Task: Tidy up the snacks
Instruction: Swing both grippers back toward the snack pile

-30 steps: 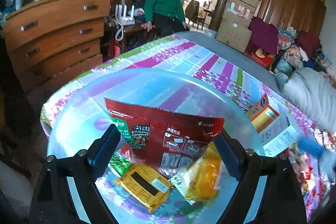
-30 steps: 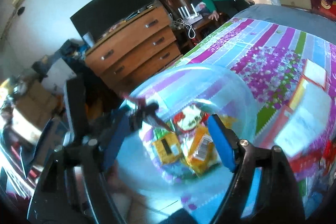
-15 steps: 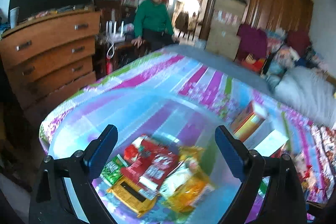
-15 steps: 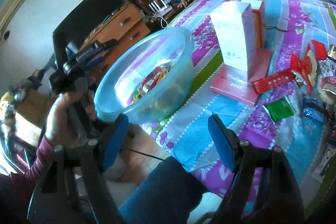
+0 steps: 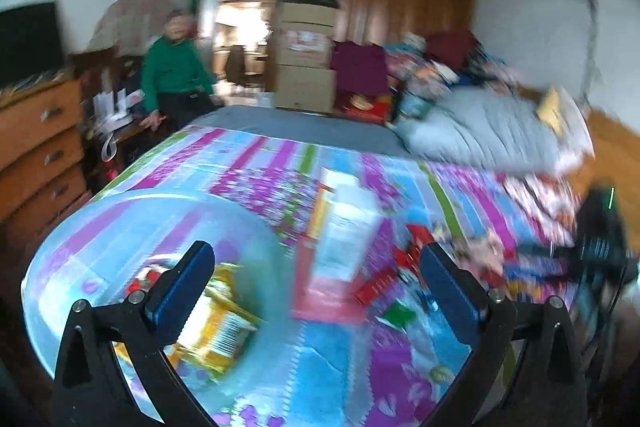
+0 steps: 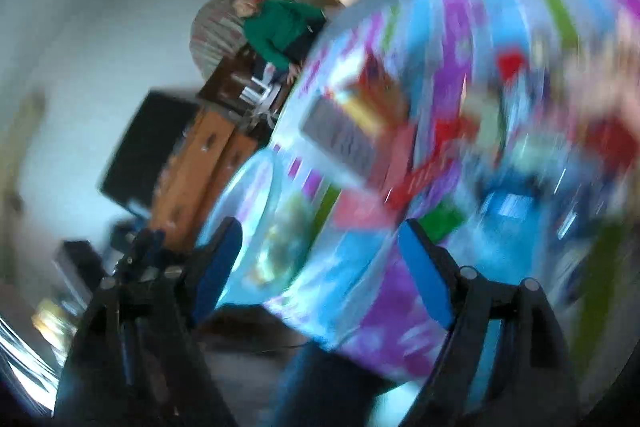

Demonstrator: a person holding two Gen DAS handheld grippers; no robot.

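The left gripper [image 5: 316,281] has its blue-padded jaws spreading wider with nothing between them, only the bedcover showing through the gap. Just beyond and left of its left finger [image 5: 182,291] sits the clear plastic bowl [image 5: 132,223], near the bed's corner, and inside it lie snack packets: a yellow packet [image 5: 224,327] with a barcode panel facing up, and a red one [image 5: 146,275] farther in. No wording on either can be read through the blur. Ahead of the gap stands a white and red box [image 5: 344,235] covered in fine print too smeared to make out, and around its foot lie loose snacks [image 5: 400,291], red and green wrappers scattered over the striped floral bedcover [image 5: 256,163]; their labels are likewise unreadable. Farther right on the cover more wrappers are heaped in a blurred patch. The right gripper [image 6: 320,267] is also empty and its jaws are easing apart, hanging over the edge of the bed with the picture rolled sideways; the bowl [image 6: 256,187] shows just past its left finger, and the box [image 6: 348,135] lies beyond, its print a grey smear. Behind the bed stand stacked cardboard boxes [image 5: 306,67], one bearing a red label that cannot be read, a wooden dresser [image 5: 36,143], and a seated person in a green sweater [image 5: 174,75].
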